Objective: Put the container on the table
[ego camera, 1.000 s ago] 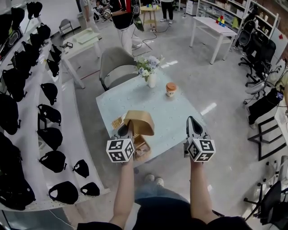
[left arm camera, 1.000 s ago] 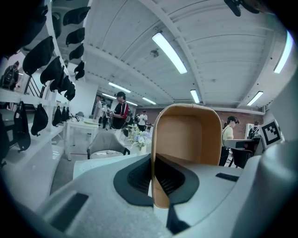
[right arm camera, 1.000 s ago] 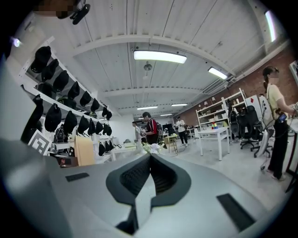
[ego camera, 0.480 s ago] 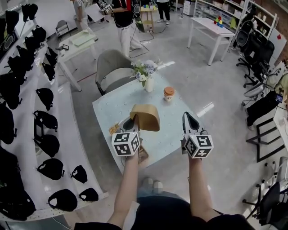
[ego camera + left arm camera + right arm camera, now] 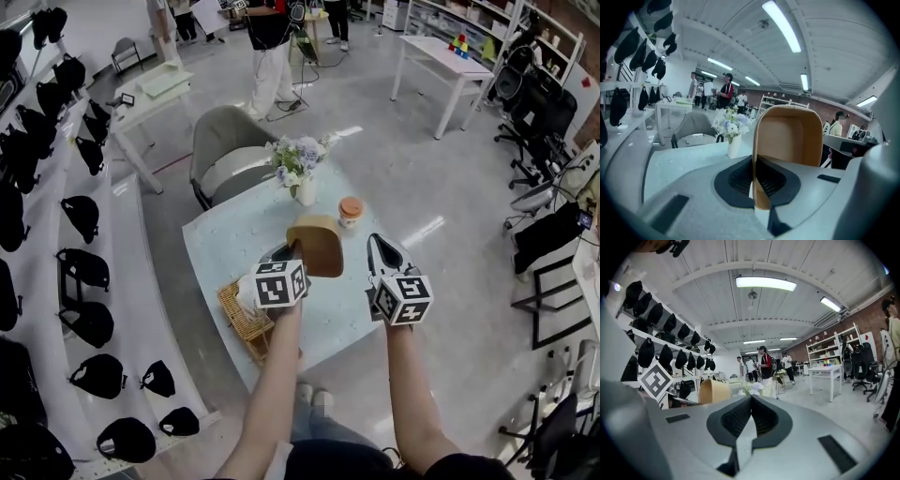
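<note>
Jaws of the left gripper (image 5: 287, 251) are pinching the brown container's (image 5: 317, 246) wall over the table (image 5: 230, 234) — the right gripper (image 5: 378, 242) is hovering clenched, empty.

Left tongs (image 5: 293, 247) hold container (image 5: 319, 247) above table (image 5: 230, 239).

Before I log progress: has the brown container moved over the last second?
Yes: the brown container, pinched in the left gripper, moved further over the table, nearer the flower vase.
</note>
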A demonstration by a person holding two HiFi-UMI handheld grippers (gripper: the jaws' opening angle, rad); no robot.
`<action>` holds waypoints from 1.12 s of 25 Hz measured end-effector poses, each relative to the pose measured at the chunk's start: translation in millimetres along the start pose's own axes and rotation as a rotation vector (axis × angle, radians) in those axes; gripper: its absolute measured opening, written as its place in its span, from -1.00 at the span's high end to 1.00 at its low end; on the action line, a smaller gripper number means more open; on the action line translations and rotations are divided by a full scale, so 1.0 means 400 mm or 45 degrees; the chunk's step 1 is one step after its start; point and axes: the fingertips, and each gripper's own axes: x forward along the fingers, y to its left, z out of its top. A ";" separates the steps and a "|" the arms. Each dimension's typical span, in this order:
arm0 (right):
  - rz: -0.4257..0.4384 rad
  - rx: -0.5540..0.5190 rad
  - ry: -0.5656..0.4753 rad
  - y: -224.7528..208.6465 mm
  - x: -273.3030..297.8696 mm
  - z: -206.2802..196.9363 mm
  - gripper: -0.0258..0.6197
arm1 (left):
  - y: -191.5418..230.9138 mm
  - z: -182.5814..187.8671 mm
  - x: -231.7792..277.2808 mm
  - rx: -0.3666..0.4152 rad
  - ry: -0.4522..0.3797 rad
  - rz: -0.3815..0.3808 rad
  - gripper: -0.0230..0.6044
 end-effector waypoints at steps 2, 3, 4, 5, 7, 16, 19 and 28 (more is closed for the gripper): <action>0.010 0.005 0.038 -0.012 0.049 -0.041 0.92 | 0.022 -0.036 0.055 -0.030 0.073 0.004 0.90; 0.014 0.005 0.056 -0.019 0.074 -0.062 0.92 | 0.034 -0.052 0.082 -0.047 0.103 0.006 0.90; 0.018 0.003 0.076 -0.026 0.099 -0.083 0.92 | 0.046 -0.069 0.109 -0.062 0.131 0.010 0.90; 0.023 0.002 0.098 -0.032 0.122 -0.106 0.92 | 0.058 -0.087 0.134 -0.075 0.159 0.015 0.90; 0.037 0.003 0.139 -0.043 0.161 -0.155 0.92 | 0.080 -0.128 0.180 -0.100 0.215 0.027 0.90; 0.075 -0.006 0.309 -0.081 0.281 -0.357 0.92 | 0.160 -0.297 0.326 -0.166 0.450 0.056 0.90; 0.073 0.021 0.350 -0.093 0.314 -0.405 0.92 | 0.179 -0.340 0.369 -0.171 0.523 0.058 0.90; 0.063 0.033 0.443 -0.121 0.392 -0.501 0.92 | 0.220 -0.428 0.453 -0.290 0.698 0.033 0.90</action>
